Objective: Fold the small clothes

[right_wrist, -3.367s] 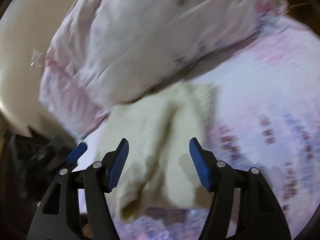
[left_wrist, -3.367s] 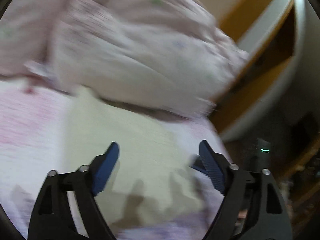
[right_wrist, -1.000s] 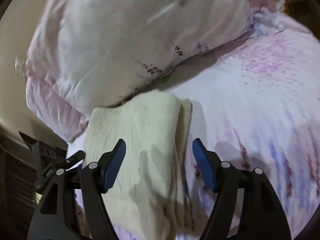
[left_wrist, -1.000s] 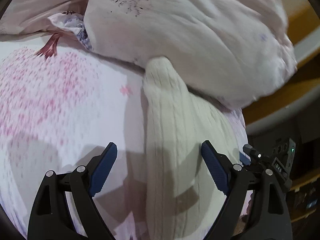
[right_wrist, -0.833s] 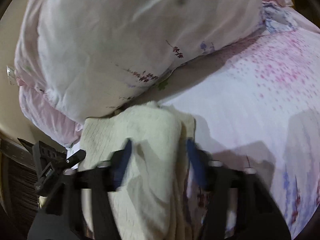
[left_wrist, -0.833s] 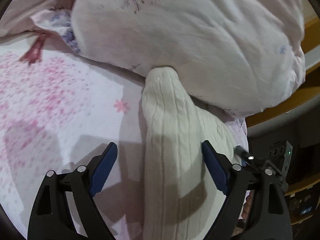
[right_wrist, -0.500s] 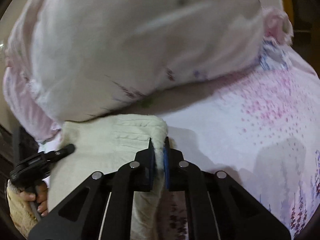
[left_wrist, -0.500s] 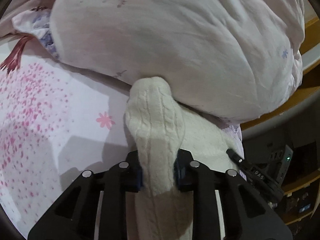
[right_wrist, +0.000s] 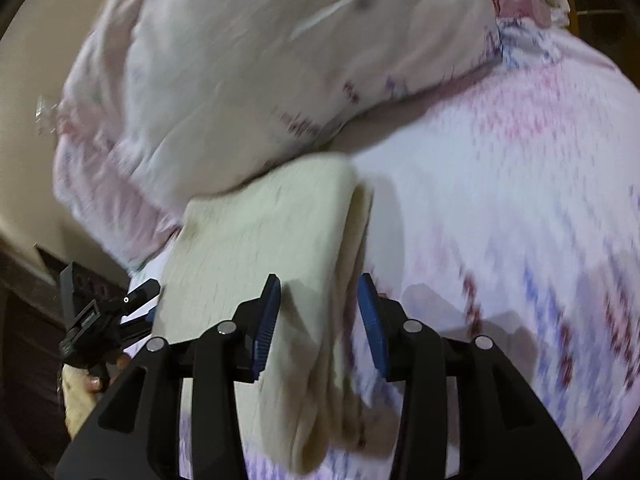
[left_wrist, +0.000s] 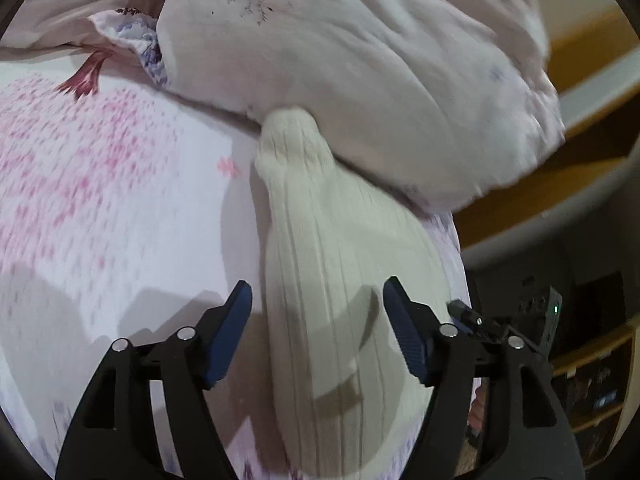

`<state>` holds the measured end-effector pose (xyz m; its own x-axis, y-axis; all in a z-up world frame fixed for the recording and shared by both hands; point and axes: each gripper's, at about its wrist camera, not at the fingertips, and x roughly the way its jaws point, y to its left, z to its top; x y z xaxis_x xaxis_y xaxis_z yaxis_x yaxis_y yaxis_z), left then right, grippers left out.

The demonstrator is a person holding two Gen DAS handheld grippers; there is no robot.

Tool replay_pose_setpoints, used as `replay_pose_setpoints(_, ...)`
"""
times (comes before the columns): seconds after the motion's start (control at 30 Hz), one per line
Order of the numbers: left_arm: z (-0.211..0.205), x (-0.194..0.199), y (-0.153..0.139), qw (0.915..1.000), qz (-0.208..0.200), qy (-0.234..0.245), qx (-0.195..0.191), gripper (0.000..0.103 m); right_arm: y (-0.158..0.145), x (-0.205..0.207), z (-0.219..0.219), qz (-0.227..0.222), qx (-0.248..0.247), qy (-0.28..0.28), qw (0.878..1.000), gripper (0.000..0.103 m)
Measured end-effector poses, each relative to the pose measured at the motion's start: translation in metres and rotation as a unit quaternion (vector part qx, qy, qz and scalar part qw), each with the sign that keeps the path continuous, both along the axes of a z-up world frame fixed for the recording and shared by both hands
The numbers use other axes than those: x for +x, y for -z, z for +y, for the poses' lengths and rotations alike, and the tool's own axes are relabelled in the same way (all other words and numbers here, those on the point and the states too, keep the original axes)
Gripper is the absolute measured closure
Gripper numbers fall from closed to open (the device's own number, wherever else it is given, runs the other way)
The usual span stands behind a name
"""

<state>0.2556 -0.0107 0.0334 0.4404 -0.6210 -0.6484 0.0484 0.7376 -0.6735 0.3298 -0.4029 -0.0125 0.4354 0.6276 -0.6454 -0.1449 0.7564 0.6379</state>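
A folded cream knit garment [left_wrist: 340, 280] lies on the floral bed sheet [left_wrist: 100, 208], its far end against a pale quilt. My left gripper [left_wrist: 318, 320] is open, its blue pads on either side of the garment's near part. In the right wrist view the same garment [right_wrist: 272, 248] lies folded in layers. My right gripper [right_wrist: 320, 320] is open over its right folded edge, pads apart and holding nothing. The left gripper [right_wrist: 100, 320] and the hand holding it show at the left of that view.
A bulky pale floral quilt [left_wrist: 380, 80] is piled along the far side, also seen in the right wrist view [right_wrist: 240, 80]. The bed's edge and a wooden frame [left_wrist: 560, 208] drop off at the right, with dark shelves [left_wrist: 592, 380] beyond.
Half a second ago both grippers were shut on the garment's folded edge. Both have now opened and let it go, and pulled back slightly; the garment lies on the sheet.
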Motion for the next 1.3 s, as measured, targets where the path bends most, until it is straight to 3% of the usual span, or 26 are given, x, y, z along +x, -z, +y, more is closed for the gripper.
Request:
replay_pose_setpoints(0.07,-0.003,-0.014,0.002,0.9999,0.005,0.013,0.003,0.034,0.002,-0.012,0.006,-0.004,0.004,-0.017,1.000,0.066)
replay_pose_setpoints(0.1,-0.009,-0.022,0.004,0.9998,0.006,0.020,0.004,0.034,0.003,-0.017,0.011,-0.007,-0.003,-0.025,1.000,0.091)
replay_pose_setpoints(0.23,-0.021,-0.038,0.005,0.9981,-0.017,0.023,0.054,0.034,0.003,-0.032,0.013,-0.029,-0.062,0.001,0.998,0.093)
replay_pose_setpoints(0.4,-0.024,-0.049,0.000,0.9951,-0.029,0.028,0.090,0.030,0.003,-0.039,0.010,-0.024,-0.064,0.018,0.998,0.089)
replay_pose_setpoints(0.53,-0.039,-0.047,0.003,0.9921,-0.038,0.025,0.117,0.027,-0.004,-0.058,0.005,-0.027,-0.037,0.015,0.999,0.061)
replay_pose_setpoints(0.67,-0.041,-0.048,0.003,0.9892,-0.044,0.023,0.138,0.027,-0.003,-0.075,0.006,-0.026,-0.050,0.005,0.998,0.063)
replay_pose_setpoints(0.73,-0.044,-0.053,0.003,0.9868,-0.051,0.023,0.152,0.026,0.005,-0.079,0.008,-0.020,-0.056,0.003,0.998,0.078)
replay_pose_setpoints(0.83,-0.049,-0.055,0.003,0.9838,-0.060,0.025,0.167,0.026,0.012,-0.080,0.005,-0.014,-0.048,0.009,0.999,0.082)
replay_pose_setpoints(1.2,-0.067,-0.054,0.012,0.9780,-0.069,0.026,0.195,0.025,0.024,-0.083,0.001,-0.014,-0.038,0.014,0.999,0.084)
replay_pose_setpoints(1.27,-0.067,-0.053,0.011,0.9795,-0.064,0.030,0.189,0.025,0.022,-0.083,0.001,-0.011,-0.042,0.012,0.999,0.081)
replay_pose_setpoints(1.3,-0.064,-0.052,0.011,0.9823,-0.056,0.032,0.176,0.026,0.020,-0.083,0.002,-0.009,-0.044,0.010,0.999,0.075)
